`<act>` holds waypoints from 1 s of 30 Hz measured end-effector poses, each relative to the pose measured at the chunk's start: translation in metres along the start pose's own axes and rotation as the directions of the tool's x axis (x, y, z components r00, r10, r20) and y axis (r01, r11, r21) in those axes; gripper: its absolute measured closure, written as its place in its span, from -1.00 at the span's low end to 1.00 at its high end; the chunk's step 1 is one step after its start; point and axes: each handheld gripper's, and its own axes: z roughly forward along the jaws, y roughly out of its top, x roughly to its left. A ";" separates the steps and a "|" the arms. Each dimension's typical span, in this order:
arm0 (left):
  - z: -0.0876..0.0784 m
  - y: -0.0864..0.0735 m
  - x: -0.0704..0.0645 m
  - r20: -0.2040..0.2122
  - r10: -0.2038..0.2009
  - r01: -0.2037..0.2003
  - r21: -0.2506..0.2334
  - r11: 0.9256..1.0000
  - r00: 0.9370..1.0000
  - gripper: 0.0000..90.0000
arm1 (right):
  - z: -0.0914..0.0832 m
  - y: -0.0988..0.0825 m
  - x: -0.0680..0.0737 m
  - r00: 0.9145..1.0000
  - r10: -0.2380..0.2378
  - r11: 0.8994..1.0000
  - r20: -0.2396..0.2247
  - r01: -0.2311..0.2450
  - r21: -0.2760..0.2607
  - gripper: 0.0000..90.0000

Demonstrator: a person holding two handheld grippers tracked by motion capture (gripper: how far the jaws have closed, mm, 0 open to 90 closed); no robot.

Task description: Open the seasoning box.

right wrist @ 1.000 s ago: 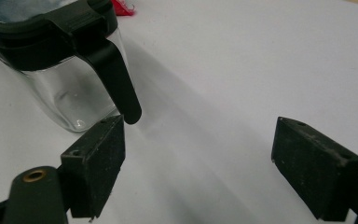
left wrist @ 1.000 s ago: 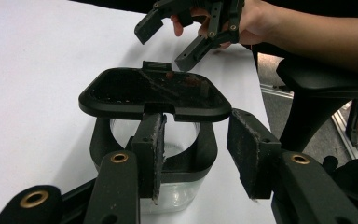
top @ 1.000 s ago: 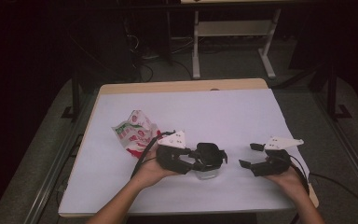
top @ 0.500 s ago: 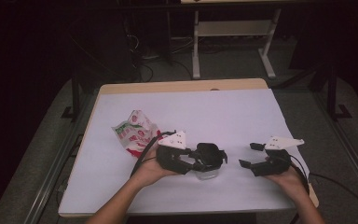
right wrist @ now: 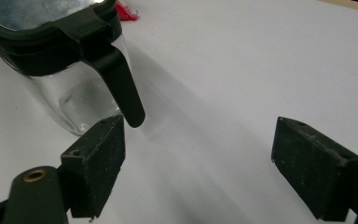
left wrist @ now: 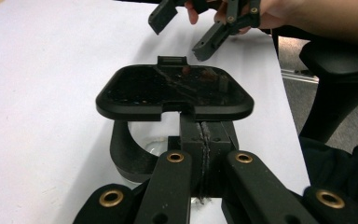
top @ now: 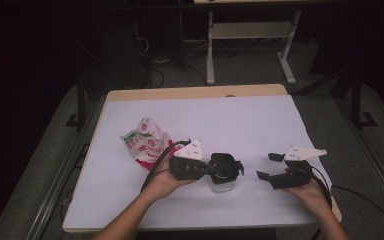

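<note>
Near the table's [top: 130, 210] front edge stands a glass jar [top: 223, 183] with a black lid [left wrist: 175, 91]; the left gripper [top: 215, 169] has just clamped shut on its handle [left wrist: 193, 135]. Right of the jar, the right gripper [top: 266, 169] waits wide open. Grasp step done; next likely needs lifting or steadying the lid.

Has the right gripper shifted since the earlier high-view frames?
No. The right gripper sits at the same spot near the table's right edge as before, jaws open, apart from the glass jar.
</note>
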 end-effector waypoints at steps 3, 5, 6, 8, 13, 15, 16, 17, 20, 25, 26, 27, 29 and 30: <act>-0.001 0.004 0.001 -0.019 -0.041 0.041 -0.009 0.999 0.999 0.92 | 0.000 0.000 0.000 1.000 -0.001 1.000 -0.001 0.001 -0.001 -0.62; -0.003 0.007 0.002 -0.016 -0.034 0.034 -0.007 0.999 0.999 0.96 | 0.000 0.000 0.001 1.000 -0.003 1.000 -0.002 0.003 0.000 -0.62; -0.003 0.008 0.003 -0.014 -0.027 0.027 -0.005 1.000 1.000 0.99 | 0.000 0.000 0.001 1.000 -0.004 1.000 -0.003 0.004 0.000 -0.62; -0.003 0.010 0.005 -0.016 -0.028 0.028 -0.004 1.000 0.999 0.99 | 0.000 0.000 0.002 1.000 -0.004 1.000 -0.003 0.004 -0.002 -0.62; -0.001 0.019 0.007 -0.006 -0.022 0.022 0.009 1.000 1.000 1.00 | 0.000 0.000 0.001 1.000 -0.006 1.000 -0.006 0.006 -0.002 -0.62; -0.001 0.024 0.008 -0.003 -0.010 0.010 0.011 1.000 1.000 1.00 | 0.000 0.000 0.001 1.000 -0.006 1.000 -0.004 0.006 -0.005 -0.62; 0.000 0.026 0.008 -0.002 -0.010 0.010 0.011 1.000 1.000 1.00 | 0.000 0.000 0.001 1.000 -0.007 1.000 -0.003 0.007 -0.006 -0.62; 0.000 0.029 0.009 0.000 -0.004 0.004 0.011 1.000 1.000 1.00 | 0.000 0.000 0.001 1.000 -0.005 1.000 -0.003 0.005 -0.007 -0.62; 0.002 0.036 0.009 0.002 0.008 -0.008 0.012 1.000 1.000 1.00 | -0.001 -0.001 0.000 1.000 -0.007 1.000 -0.003 0.007 -0.009 -0.63; 0.008 0.048 0.009 0.002 0.023 -0.024 0.016 1.000 1.000 1.00 | -0.001 -0.002 -0.001 1.000 -0.004 1.000 0.004 0.004 -0.011 -0.63; 0.009 0.050 0.010 0.004 0.026 -0.026 0.018 1.000 1.000 1.00 | -0.001 -0.002 -0.001 1.000 -0.004 1.000 0.003 0.004 -0.010 -0.63; 0.010 0.051 0.010 0.001 0.023 -0.023 0.010 1.000 1.000 1.00 | 0.000 -0.002 -0.001 1.000 -0.006 1.000 0.006 0.006 -0.008 -0.63; 0.011 0.055 0.012 0.002 0.032 -0.032 0.012 0.999 0.999 1.00 | 0.001 -0.003 -0.001 1.000 -0.008 1.000 0.011 0.008 0.000 -0.64; 0.012 0.057 0.013 0.003 0.029 -0.029 0.012 1.000 1.000 1.00 | 0.001 -0.003 -0.001 1.000 -0.007 1.000 0.010 0.007 0.004 -0.64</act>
